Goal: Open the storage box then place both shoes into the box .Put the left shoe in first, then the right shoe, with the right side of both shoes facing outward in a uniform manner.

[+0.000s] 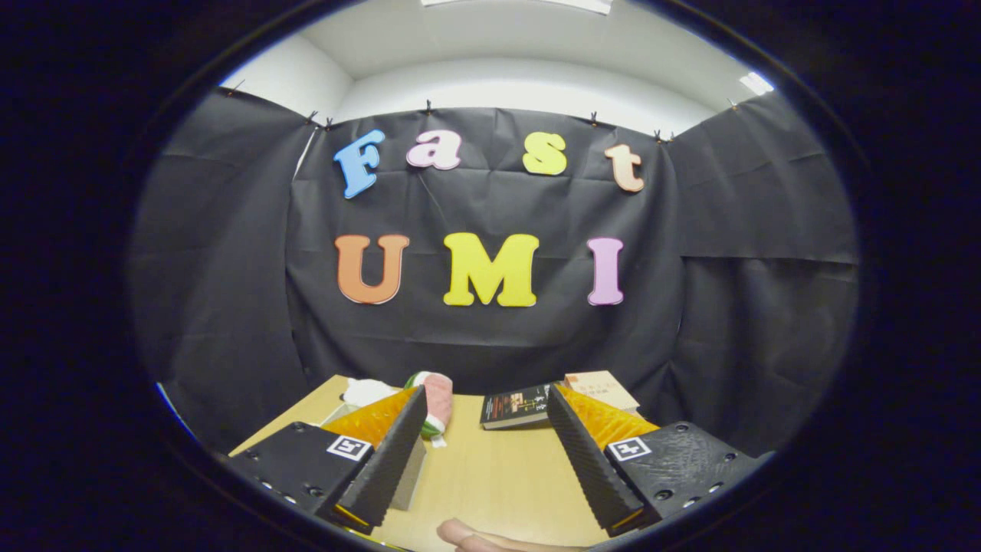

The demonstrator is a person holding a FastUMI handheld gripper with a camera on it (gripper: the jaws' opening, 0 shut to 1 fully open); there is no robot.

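Note:
My gripper (487,394) is held level over a light wooden table (490,468), open, with only bare tabletop between its fingers. Just beyond the left fingertip lies a pink object with green and white trim (439,400), perhaps a shoe; the finger partly hides it. Further left is a white object (366,391), also partly hidden. A pale flat panel (409,475), possibly a side of the storage box, shows behind the left finger; I cannot tell what it is.
Two books lie at the far edge of the table beyond the right finger: a dark one (515,406) and a tan one (602,387). A person's finger (479,534) rests on the table near me. Black cloth closes the booth behind the table.

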